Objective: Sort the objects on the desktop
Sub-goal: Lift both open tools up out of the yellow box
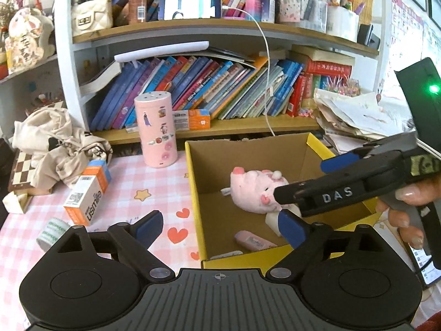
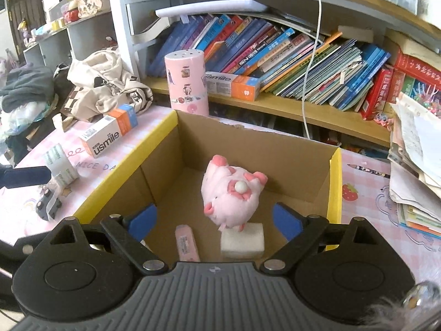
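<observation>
A pink checked surface [image 1: 154, 184] runs beneath crowded bookshelves. In the left wrist view, the left gripper [image 1: 220, 227] has its jaws spread and empty above the near wall of a yellow-rimmed cardboard box [image 1: 193, 182]; a pink plush pig [image 1: 253, 190] lies inside. The right gripper [image 1: 300, 178] reaches over the box.

In the right wrist view, the right gripper [image 2: 215, 220] hangs with jaws released over the pig [image 2: 228, 195], a white block [image 2: 242, 240] and a pink eraser [image 2: 187, 242]. A white-and-orange toothpaste box [image 2: 110, 135] lies near the surface's left edge.

Matt cardboard box [image 2: 165, 149] (yellow outside), fuzzy plush pig [image 2: 228, 195].
</observation>
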Demonstrator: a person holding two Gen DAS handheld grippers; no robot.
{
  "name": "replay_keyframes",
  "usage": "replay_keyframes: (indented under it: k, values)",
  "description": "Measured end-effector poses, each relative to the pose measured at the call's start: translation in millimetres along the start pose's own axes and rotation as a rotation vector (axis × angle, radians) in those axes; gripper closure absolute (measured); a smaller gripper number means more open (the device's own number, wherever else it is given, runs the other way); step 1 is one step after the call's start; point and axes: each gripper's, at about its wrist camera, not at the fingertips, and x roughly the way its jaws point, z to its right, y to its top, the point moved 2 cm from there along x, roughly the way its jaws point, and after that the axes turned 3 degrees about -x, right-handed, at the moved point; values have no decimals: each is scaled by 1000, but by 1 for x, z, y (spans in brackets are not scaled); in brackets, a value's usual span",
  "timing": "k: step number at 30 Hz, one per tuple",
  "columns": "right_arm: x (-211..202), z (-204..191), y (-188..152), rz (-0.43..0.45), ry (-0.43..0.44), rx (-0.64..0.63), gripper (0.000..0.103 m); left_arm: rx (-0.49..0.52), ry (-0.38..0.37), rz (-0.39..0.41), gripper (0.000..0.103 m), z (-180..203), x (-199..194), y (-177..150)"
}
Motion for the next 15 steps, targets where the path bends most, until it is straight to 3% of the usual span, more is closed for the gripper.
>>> replay_keyframes:
  k: [15]
  values:
    - [-47, -33, -32, 21, -133, 69, 11, 21, -94, 20, 10, -22, -33, -16]
